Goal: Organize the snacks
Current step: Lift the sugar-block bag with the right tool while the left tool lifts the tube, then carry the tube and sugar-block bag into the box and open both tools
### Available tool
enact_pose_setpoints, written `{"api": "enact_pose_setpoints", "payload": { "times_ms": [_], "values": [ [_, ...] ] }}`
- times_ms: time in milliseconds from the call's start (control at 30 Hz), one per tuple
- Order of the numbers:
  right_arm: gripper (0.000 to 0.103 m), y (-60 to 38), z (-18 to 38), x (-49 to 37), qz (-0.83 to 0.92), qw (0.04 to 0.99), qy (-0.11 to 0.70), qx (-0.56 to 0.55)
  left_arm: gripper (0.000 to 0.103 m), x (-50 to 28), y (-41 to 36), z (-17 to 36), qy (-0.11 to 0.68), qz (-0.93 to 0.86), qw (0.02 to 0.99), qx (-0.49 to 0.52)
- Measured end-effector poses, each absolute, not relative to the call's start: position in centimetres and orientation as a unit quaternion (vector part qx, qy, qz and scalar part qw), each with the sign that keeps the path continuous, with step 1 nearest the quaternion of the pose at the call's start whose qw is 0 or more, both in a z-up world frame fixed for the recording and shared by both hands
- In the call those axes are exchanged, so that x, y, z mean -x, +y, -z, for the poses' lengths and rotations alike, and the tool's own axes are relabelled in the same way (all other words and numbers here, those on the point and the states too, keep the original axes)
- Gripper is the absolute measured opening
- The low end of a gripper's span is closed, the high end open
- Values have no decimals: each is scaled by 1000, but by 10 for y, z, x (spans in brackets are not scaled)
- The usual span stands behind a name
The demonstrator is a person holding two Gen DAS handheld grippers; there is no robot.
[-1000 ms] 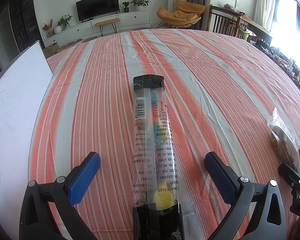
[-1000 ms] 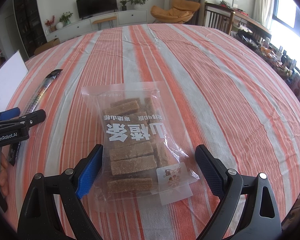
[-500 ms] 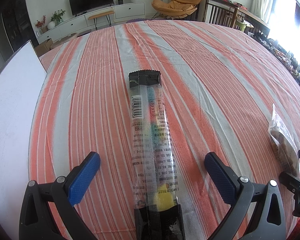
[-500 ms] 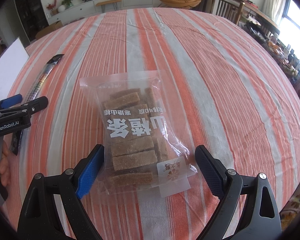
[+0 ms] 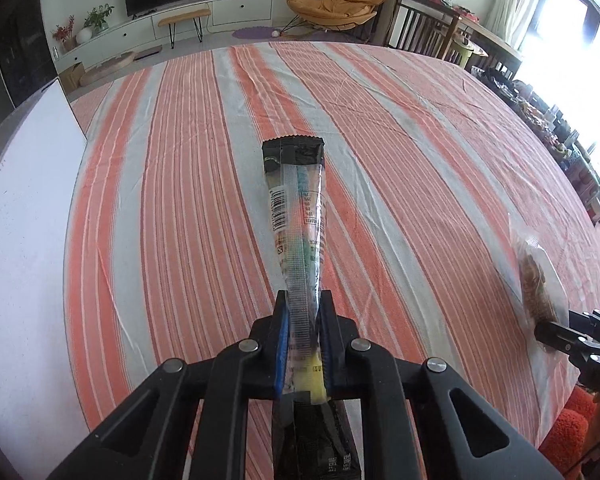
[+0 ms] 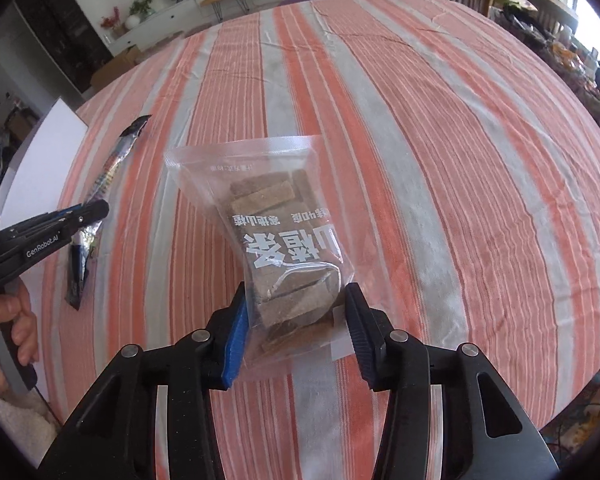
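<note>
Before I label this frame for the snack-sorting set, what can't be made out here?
- Left wrist view: the long candy packet has its near end cut off by the bottom edge, below the left hand-held gripper.
- Left wrist view: the bag of brown bars is edge-on and smeared; its print is unreadable.
- Right wrist view: the bag's near edge is hidden between the right hand-held gripper pads.
- Right wrist view: the white board runs off-frame.

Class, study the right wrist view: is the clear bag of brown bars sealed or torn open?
Sealed: the clear bag of brown bars shows an unbroken seal strip across its far end, bars inside.
</note>
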State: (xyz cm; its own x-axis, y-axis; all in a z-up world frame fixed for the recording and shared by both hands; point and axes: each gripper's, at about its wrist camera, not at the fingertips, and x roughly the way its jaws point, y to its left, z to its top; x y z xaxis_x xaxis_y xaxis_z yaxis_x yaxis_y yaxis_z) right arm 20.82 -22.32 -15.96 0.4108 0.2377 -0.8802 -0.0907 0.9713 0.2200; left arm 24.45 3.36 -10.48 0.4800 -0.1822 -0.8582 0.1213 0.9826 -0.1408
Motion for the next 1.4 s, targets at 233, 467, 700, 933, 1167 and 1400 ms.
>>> {"api": "enact_pose_setpoints", "payload": {
  "times_ms": [233, 467, 700, 933, 1167, 1400],
  "values": [
    [47, -241, 135, -176, -134, 841, 496, -172, 13, -196, 44, 54, 450, 130, 877, 108],
    [47, -237, 104, -160, -164, 843, 467, -212, 13, -148, 56, -1, 396, 168, 893, 133],
    [47, -204, 79, -153, -210, 839, 453, -217, 13, -109, 87, -51, 348, 184, 908, 141],
    [47, -161, 46, -142, -259, 839, 437, -194, 13, -76, 142, -79, 319, 154, 924, 143],
    [47, -118, 9, -138, -307, 833, 423, -180, 13, -51, 220, -85, 303, 86, 933, 172],
    [47, -22, -21, -142, -405, 791, 432, -155, 13, -28, 292, -60, 305, 8, 929, 211]
  ]
}}
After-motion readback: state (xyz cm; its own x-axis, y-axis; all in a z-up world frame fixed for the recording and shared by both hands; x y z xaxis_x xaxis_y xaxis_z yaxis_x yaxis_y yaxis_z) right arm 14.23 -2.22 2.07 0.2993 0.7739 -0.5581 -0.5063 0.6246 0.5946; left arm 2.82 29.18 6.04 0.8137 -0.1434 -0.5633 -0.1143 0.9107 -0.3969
